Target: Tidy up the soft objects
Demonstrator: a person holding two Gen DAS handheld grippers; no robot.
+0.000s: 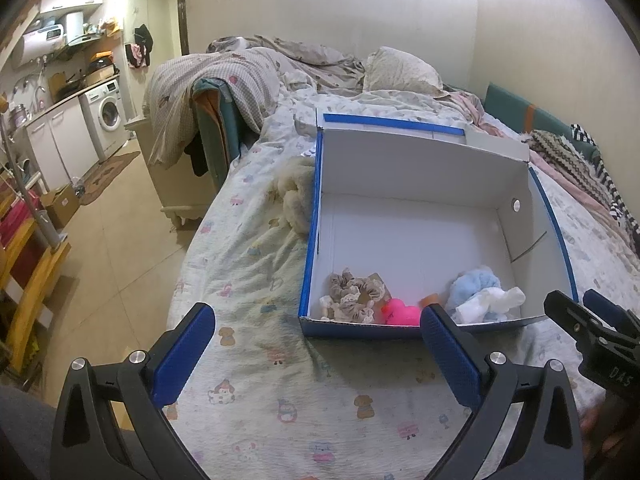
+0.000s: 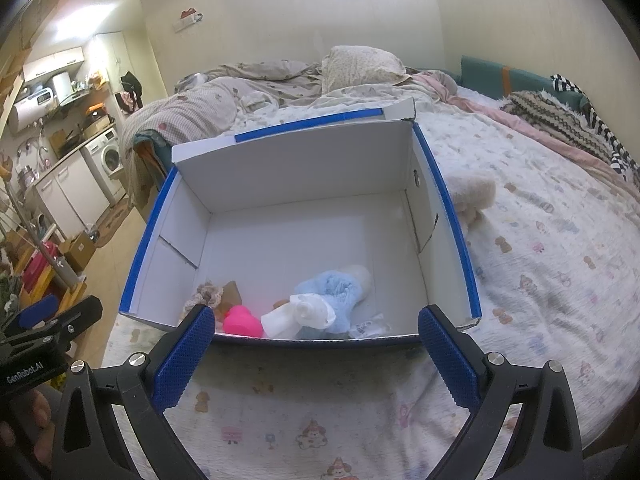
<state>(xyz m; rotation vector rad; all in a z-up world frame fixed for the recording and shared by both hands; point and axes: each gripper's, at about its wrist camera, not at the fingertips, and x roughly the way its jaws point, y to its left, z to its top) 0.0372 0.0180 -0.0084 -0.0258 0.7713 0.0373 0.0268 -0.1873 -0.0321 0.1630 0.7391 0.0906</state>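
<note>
Both grippers hover low over the bed, each with its blue-padded fingers spread wide and nothing between them. The left gripper has its fingers set above the cartoon-printed sheet, with the near left corner of the box just ahead of them and slightly to the right. The right gripper faces the box squarely, its near wall lying just beyond the fingertips.

The box is open, white inside with blue outer walls, and sits on the bed. The soft things are gathered along its near wall, directly ahead of the right gripper's fingers. From left to right there are beige lace-edged scrunchies, a bright pink toy, a small orange piece behind it, and a pale blue fluffy item with a white cloth piece lying against it. A small clear packet rests on the box floor, ahead of the right gripper's right finger.

Outside the box, a cream fluffy item lies on the sheet touching the box's far side wall, well ahead of the left gripper's fingers. The other gripper shows at the edge of each view: the right one beside the left's right finger, the left one beside the right's left finger.
</note>
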